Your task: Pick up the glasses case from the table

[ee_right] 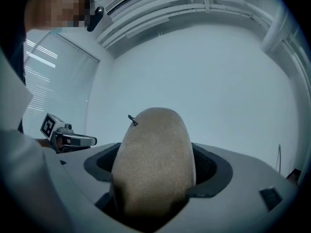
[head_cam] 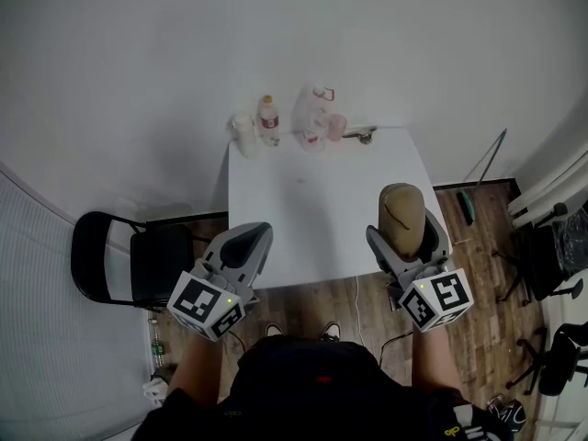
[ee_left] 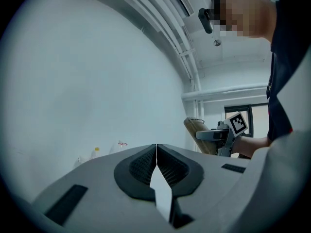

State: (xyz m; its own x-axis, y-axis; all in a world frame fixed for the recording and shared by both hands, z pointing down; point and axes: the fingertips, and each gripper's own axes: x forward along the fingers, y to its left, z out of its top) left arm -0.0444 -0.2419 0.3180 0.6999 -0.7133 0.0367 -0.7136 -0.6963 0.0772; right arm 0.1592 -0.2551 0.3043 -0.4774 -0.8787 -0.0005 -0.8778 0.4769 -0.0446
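Right gripper (head_cam: 405, 240) fingers clamped on glasses case (head_cam: 401, 211) — at table (head_cam: 303, 209) near-right edge, left gripper (head_cam: 248, 239) fingers pressed together

Only bottles (head_cam: 285, 125) at the far edge obstruct the tabletop (head_cam: 312, 223).

We wear a dark top (head_cam: 312, 384), perhaps black; our grey left gripper (head_cam: 248, 239) and right gripper (head_cam: 405, 237) carry black-and-white marker cubes (head_cam: 207, 306).

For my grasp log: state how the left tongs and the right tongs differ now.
The left tongs are shut jaw to jaw; the right tongs are held apart by the tan glasses case. The left tongs hold nothing; the right tongs grip the case upright. Both carry a marker cube.
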